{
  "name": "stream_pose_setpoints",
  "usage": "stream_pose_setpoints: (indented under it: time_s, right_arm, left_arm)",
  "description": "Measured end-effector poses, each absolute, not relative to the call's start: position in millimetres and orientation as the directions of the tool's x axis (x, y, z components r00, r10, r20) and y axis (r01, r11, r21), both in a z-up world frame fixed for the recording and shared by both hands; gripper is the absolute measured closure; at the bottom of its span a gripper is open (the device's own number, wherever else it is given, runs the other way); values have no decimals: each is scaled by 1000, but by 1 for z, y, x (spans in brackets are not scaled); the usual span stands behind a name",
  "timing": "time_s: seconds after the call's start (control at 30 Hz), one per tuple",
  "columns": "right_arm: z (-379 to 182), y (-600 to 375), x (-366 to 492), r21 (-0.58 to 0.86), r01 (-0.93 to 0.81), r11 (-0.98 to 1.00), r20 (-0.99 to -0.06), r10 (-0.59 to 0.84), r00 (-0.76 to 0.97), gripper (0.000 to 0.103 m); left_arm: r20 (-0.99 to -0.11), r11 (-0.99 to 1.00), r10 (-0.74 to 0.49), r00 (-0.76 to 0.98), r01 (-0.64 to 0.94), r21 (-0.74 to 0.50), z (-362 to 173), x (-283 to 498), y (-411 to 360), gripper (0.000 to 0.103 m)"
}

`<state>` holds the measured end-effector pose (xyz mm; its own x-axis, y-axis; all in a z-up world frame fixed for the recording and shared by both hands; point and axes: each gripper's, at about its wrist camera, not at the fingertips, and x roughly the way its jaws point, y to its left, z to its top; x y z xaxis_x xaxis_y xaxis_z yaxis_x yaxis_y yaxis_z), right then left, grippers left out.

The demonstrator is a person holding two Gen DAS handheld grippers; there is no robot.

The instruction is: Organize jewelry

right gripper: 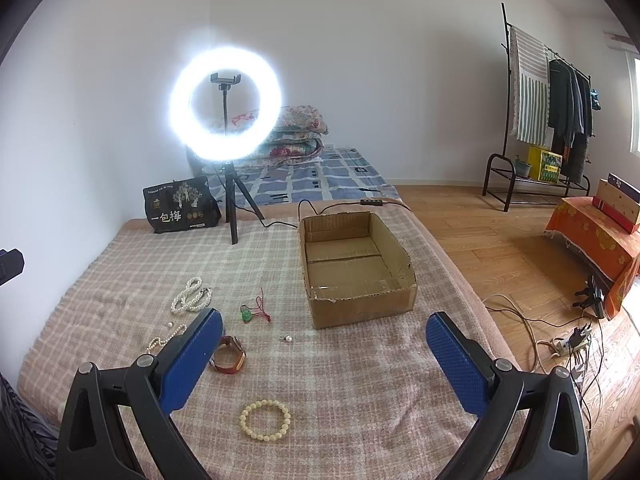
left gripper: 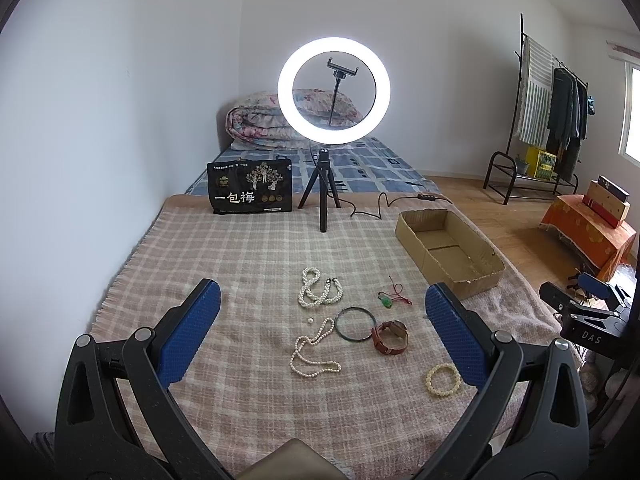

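Note:
Jewelry lies on a pink plaid blanket [left gripper: 240,264]: a coiled pearl necklace [left gripper: 318,292], a loose pearl strand [left gripper: 314,350], a dark bangle [left gripper: 355,325], a brown watch [left gripper: 390,337], a green pendant on red cord [left gripper: 386,301] and a cream bead bracelet [left gripper: 443,380]. An empty cardboard box [right gripper: 352,264] stands to the right. My left gripper [left gripper: 322,322] is open above the pile. My right gripper [right gripper: 324,352] is open, with the bracelet [right gripper: 265,419] below it and the watch [right gripper: 229,356] beside its left finger.
A lit ring light on a tripod [left gripper: 333,92] and a black bag [left gripper: 250,192] stand at the blanket's far end, with a cable [right gripper: 320,208] near the box. A small pearl earring [right gripper: 286,338] lies loose. Wooden floor, clothes rack [right gripper: 548,112] and cords [right gripper: 560,344] are on the right.

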<state>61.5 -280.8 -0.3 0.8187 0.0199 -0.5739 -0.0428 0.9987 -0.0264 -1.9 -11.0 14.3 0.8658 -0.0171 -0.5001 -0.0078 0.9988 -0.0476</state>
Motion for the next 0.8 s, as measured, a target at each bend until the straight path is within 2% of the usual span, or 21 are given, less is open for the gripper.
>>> stream_pose_setpoints:
  time_s: [0.8]
  right_arm:
    - [-9,-273,69,-46,-61,997,-591,22,806,0]
  left_arm:
    - [-514,998,-7,858,-23,-52,-6,10,-4,0]
